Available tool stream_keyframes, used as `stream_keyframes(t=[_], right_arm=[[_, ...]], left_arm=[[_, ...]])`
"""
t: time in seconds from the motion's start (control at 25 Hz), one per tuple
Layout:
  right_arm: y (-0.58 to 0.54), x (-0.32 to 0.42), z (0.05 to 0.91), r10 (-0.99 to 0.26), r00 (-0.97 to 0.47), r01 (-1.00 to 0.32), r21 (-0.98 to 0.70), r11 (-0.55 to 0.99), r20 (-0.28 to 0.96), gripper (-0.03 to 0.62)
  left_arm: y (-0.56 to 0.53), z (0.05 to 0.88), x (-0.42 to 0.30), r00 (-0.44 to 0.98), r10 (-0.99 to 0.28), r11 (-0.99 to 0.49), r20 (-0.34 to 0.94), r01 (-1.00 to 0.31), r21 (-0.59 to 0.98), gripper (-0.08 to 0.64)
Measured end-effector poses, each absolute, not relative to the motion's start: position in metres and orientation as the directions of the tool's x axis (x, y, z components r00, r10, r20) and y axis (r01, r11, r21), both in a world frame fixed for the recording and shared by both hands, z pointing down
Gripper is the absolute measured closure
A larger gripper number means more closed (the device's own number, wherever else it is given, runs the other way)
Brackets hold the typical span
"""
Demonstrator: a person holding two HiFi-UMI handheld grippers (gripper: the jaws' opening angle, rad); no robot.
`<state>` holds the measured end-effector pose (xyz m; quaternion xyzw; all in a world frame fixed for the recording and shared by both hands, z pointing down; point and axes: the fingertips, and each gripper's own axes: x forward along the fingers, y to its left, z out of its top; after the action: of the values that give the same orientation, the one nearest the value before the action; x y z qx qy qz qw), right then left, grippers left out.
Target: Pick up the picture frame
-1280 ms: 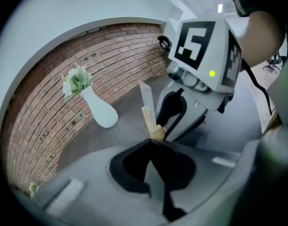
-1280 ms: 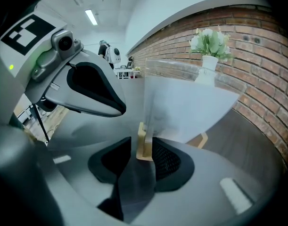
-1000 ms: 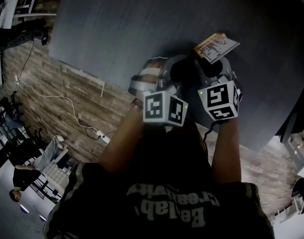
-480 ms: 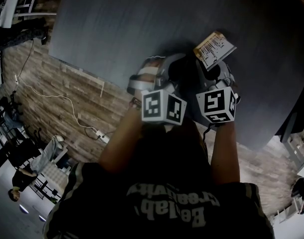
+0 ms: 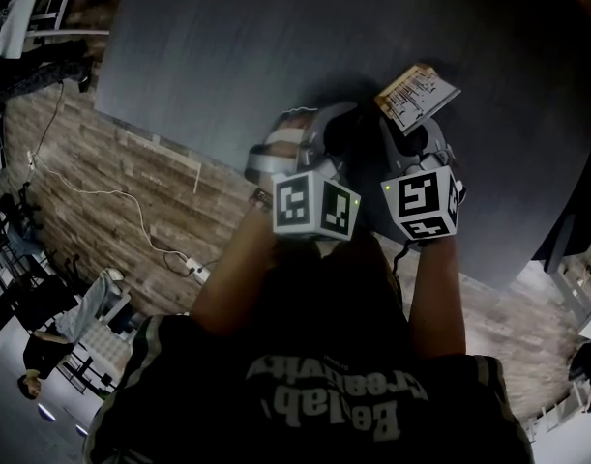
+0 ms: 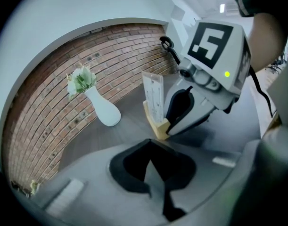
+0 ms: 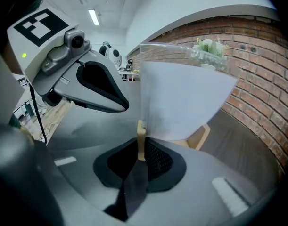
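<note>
The picture frame [image 5: 416,95] is a clear panel with a printed sheet on a light wooden base, standing on the dark table [image 5: 227,46]. My right gripper [image 5: 399,126] is shut on it. In the right gripper view the pads [image 7: 155,159] clamp the thin wooden edge [image 7: 141,140] while the panel [image 7: 181,102] rises just ahead. My left gripper [image 5: 341,135] sits close beside it on the left, shut, nothing between its jaws [image 6: 151,147]. From the left gripper view the frame [image 6: 153,98] stands edge-on with the right gripper [image 6: 168,125] at its base.
A white vase with pale flowers [image 6: 103,109] stands on the table behind the frame, by a brick wall [image 6: 49,121]. The table's near edge [image 5: 179,138] runs over a wood-plank floor with a white cable [image 5: 131,201]. A person [image 5: 44,351] stands far off, lower left.
The right gripper's marker cube has shifted slightly left and turned, and the frame has tipped and moved a little left with it. The left gripper has barely moved.
</note>
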<state>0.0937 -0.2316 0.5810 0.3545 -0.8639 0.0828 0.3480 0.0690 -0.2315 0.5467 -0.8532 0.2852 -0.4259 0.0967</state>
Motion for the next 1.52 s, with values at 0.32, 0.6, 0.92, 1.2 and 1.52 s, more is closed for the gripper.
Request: stream_keyframes(t=[0.32, 0.6, 0.92, 1.2, 1.52], right_arm=[[-0.230, 0.092, 0.577, -0.552, -0.504, -0.681, 0.087, 0.727, 0.665, 0.541], [-0.227, 0.093, 0.580, -0.550, -0.497, -0.686, 0.085, 0.723, 0.671, 0.541], [-0.224, 0.092, 0.582, -0.544, -0.490, -0.681, 0.090, 0.726, 0.681, 0.541], [-0.223, 0.092, 0.582, -0.547, -0.489, -0.688, 0.085, 0.721, 0.680, 0.541], [-0.217, 0.096, 0.592, -0.530, -0.477, -0.692, 0.071, 0.718, 0.701, 0.541]], left_arm=[[-0.231, 0.544, 0.066, 0.486, -0.560, -0.824, 0.671, -0.412, -0.389, 0.558], [-0.228, 0.545, 0.061, 0.480, -0.561, -0.823, 0.675, -0.414, -0.389, 0.558], [-0.226, 0.544, 0.059, 0.481, -0.565, -0.820, 0.670, -0.418, -0.391, 0.558], [-0.225, 0.546, 0.058, 0.479, -0.560, -0.823, 0.676, -0.412, -0.390, 0.558], [-0.218, 0.549, 0.059, 0.485, -0.551, -0.829, 0.679, -0.412, -0.378, 0.558]])
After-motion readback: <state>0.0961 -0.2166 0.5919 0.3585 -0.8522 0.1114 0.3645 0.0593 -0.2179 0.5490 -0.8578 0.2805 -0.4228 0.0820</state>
